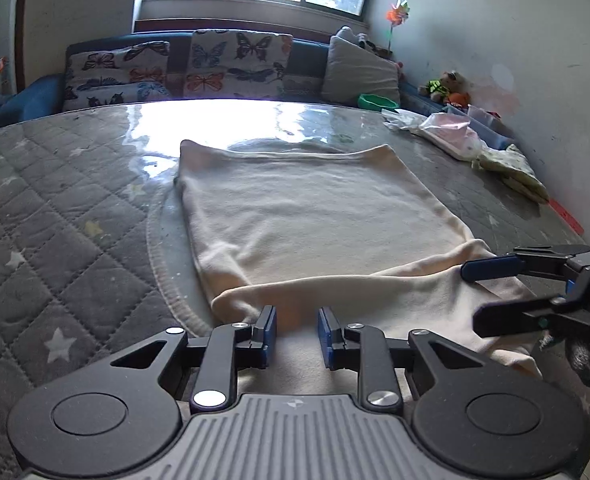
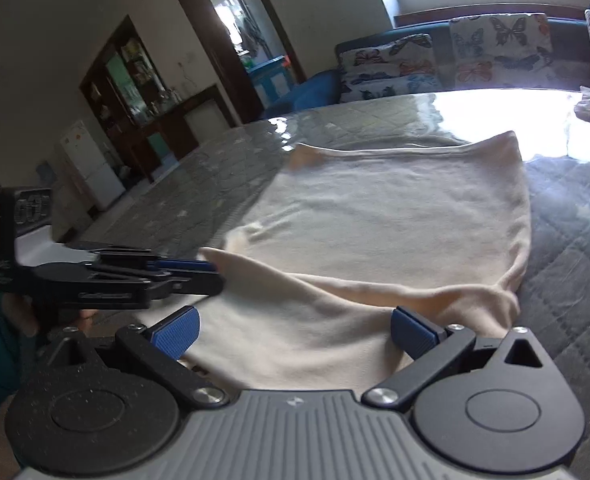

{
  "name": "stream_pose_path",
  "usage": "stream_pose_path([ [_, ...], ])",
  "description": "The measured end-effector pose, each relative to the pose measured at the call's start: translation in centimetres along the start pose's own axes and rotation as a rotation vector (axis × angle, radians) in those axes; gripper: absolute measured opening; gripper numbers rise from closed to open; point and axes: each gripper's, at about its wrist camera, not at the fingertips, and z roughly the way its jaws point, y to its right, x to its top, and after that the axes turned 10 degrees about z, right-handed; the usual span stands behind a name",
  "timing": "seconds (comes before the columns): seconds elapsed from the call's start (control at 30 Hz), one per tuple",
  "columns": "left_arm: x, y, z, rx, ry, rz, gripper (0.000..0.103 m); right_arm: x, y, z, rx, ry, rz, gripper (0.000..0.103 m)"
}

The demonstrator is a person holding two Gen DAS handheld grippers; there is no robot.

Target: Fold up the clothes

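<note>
Quilted grey table (image 1: 55,208) under glossy clear cover; butterfly-print sofa (image 1: 199,68) behind, below window; cream garment (image 1: 315,208) flat mid-table, near edge folded over toward far side; small clothes pile (image 1: 471,144) at far right corner; left gripper (image 1: 295,330) low over near fold, jaws narrowly parted, cloth in gap, pads not pressing; right gripper (image 2: 295,336) jaws wide apart over same fold, nothing held.
</note>
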Motion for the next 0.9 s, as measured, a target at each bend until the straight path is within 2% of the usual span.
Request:
stream_pose_path([
  [0.13,-0.1,0.2,-0.9,0.015,0.013,0.003,0.025,0.3,0.0,0.0,-0.03,0.011,-0.029,0.103],
  [0.23,-0.3,1.1,-2.1,0.006,0.036,0.043,0.027,0.0,-0.6,-1.5,-0.129,0.069,-0.113,0.103],
  [0.37,-0.9,2.6,-3.1,-0.034,0.051,0.101,0.03,-1.4,-1.3,-2.0,-0.245,0.069,-0.253,0.103],
  [0.47,-1.8,3.4,-2.7,-0.028,0.015,0.14,0.031,-2.7,-1.2,-1.6,-0.337,0.044,-0.34,0.103],
  [0.63,-2.6,3.9,-4.5,-0.054,0.041,0.178,0.034,-2.9,-1.6,-3.4,-0.339,0.083,-0.348,0.103],
  [0.73,-3.0,4.5,-6.2,-0.078,0.068,0.25,0.04,-3.4,-1.8,-4.8,-0.347,0.081,-0.387,0.103],
  [0.9,-4.4,6.1,-7.1,-0.087,0.057,0.395,0.041,-4.7,-2.2,-6.4,-0.344,0.044,-0.443,0.103],
])
